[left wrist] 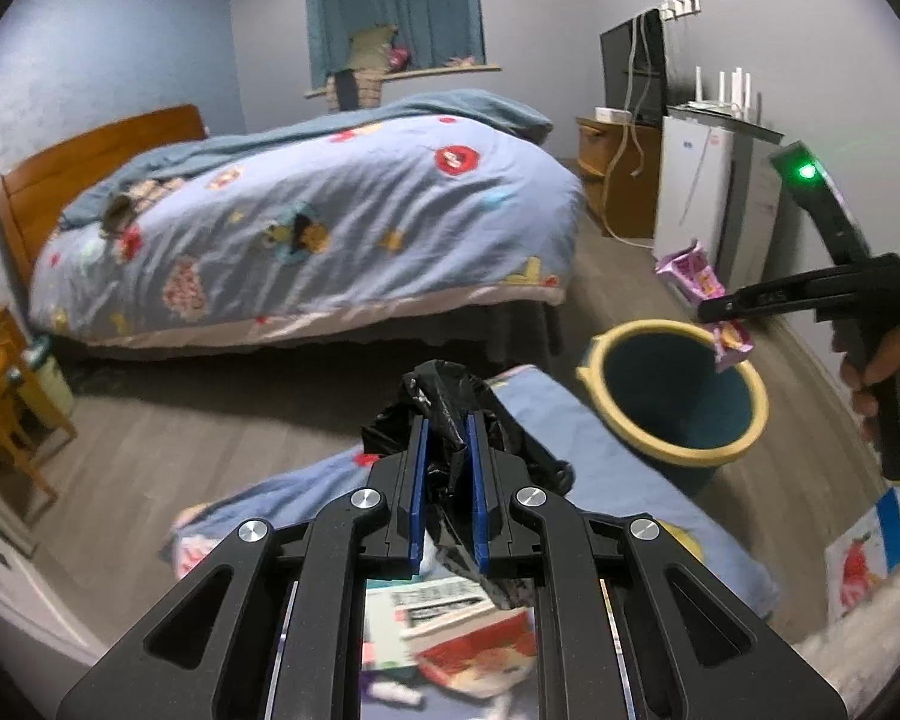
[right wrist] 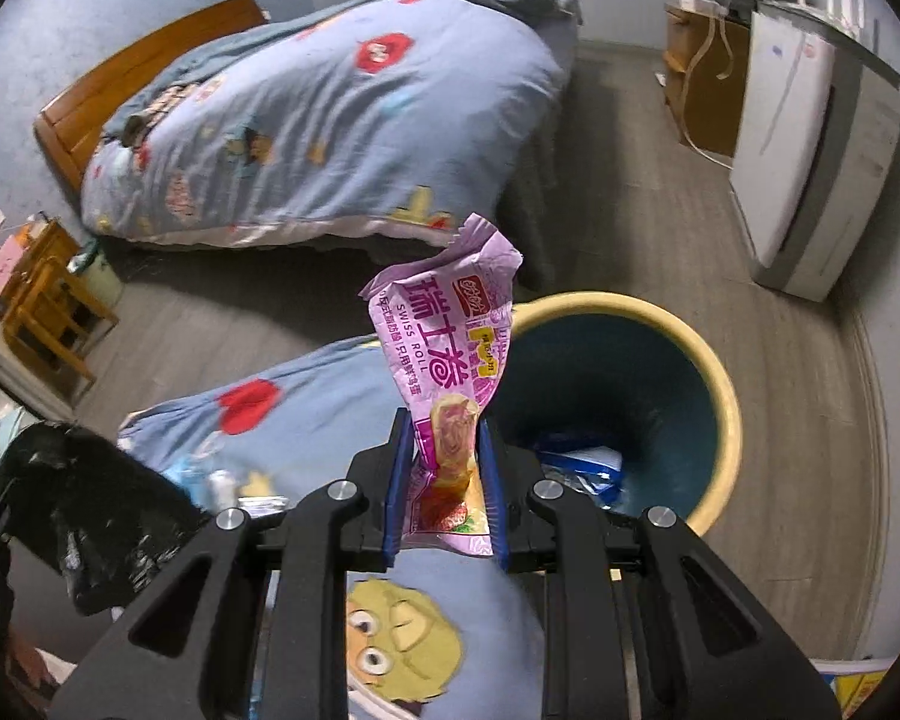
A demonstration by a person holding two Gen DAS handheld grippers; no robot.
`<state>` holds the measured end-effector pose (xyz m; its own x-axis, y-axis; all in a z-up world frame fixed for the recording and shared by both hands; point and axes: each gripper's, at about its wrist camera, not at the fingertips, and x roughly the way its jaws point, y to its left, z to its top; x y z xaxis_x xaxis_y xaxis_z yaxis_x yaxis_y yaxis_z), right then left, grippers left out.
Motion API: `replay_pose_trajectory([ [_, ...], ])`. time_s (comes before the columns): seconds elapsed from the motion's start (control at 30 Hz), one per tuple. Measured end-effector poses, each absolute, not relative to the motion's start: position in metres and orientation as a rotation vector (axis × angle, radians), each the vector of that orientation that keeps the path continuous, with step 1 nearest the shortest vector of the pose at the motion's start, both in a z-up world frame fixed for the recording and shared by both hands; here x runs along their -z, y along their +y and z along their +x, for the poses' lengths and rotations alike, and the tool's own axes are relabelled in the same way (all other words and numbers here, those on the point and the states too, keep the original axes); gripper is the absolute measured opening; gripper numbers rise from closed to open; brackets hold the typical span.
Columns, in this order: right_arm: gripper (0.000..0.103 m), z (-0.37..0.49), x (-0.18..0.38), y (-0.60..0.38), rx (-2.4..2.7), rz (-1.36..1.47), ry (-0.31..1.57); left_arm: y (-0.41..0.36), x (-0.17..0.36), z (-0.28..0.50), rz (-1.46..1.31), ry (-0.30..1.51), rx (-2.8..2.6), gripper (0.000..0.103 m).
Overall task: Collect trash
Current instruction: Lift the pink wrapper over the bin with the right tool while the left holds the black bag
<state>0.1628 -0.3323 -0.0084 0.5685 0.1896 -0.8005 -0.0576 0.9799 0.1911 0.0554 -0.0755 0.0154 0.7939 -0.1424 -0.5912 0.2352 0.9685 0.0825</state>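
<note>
My left gripper (left wrist: 448,426) is shut on a crumpled black plastic bag (left wrist: 444,396), held above a blue quilt. My right gripper (right wrist: 445,429) is shut on a purple Swiss roll wrapper (right wrist: 444,336), held just left of the open trash bin (right wrist: 714,384), a teal bucket with a yellow rim. In the left wrist view the right gripper (left wrist: 714,309) holds the wrapper (left wrist: 699,270) over the bin's (left wrist: 606,360) far rim. Blue and white trash lies inside the bin (right wrist: 588,465). The black bag also shows at the lower left of the right wrist view (right wrist: 90,510).
A bed with a blue patterned quilt (left wrist: 306,222) fills the back. A white fridge (left wrist: 708,186) and wooden cabinet (left wrist: 618,174) stand at the right wall. A wooden stool (left wrist: 0,384) is at left. Books and papers (left wrist: 450,636) lie below the left gripper.
</note>
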Motion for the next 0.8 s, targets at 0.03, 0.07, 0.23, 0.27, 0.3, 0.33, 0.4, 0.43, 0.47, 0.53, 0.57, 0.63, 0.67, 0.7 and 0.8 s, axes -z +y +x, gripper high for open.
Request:
replay_pose_trajectory([
  [0.03,0.021,0.167,0.014,-0.340,-0.137,0.175,0.970,-0.081,-0.013,0.058,0.148,0.634,0.216,0.013],
  [0.07,0.021,0.170,0.018,-0.345,-0.127,0.185,0.981,-0.084,-0.012,0.061,0.146,0.641,0.223,0.013],
  [0.23,0.021,0.176,0.038,-0.364,-0.087,0.225,1.034,-0.117,-0.004,0.078,0.157,0.664,0.260,0.013],
  [0.27,0.021,0.177,0.040,-0.368,-0.085,0.231,1.036,-0.123,-0.003,0.081,0.158,0.666,0.268,0.013],
  [0.3,0.021,0.177,0.041,-0.372,-0.076,0.230,1.037,-0.131,-0.002,0.086,0.155,0.672,0.282,0.013],
  [0.33,0.021,0.177,0.042,-0.376,-0.069,0.231,1.037,-0.138,-0.002,0.091,0.154,0.674,0.292,0.013],
  [0.4,0.021,0.179,0.044,-0.384,-0.052,0.237,1.039,-0.155,-0.002,0.100,0.151,0.678,0.317,0.013],
  [0.43,0.021,0.180,0.046,-0.391,-0.039,0.239,1.044,-0.163,-0.002,0.105,0.151,0.679,0.330,0.013],
  [0.47,0.021,0.180,0.048,-0.395,-0.030,0.239,1.047,-0.167,-0.002,0.109,0.149,0.680,0.337,0.013],
  [0.53,0.021,0.182,0.053,-0.406,-0.007,0.232,1.056,-0.181,-0.001,0.120,0.147,0.687,0.356,0.013],
  [0.57,0.021,0.183,0.055,-0.410,0.000,0.231,1.060,-0.187,0.000,0.125,0.148,0.692,0.363,0.013],
  [0.63,0.021,0.186,0.060,-0.420,0.017,0.231,1.066,-0.199,0.005,0.138,0.166,0.706,0.369,0.013],
  [0.67,0.021,0.186,0.063,-0.426,0.026,0.234,1.070,-0.203,0.008,0.142,0.172,0.711,0.369,0.013],
  [0.7,0.021,0.188,0.066,-0.428,0.032,0.236,1.073,-0.208,0.011,0.149,0.175,0.720,0.371,0.013],
  [0.8,0.021,0.191,0.075,-0.441,0.062,0.260,1.083,-0.220,0.021,0.168,0.168,0.742,0.375,0.013],
])
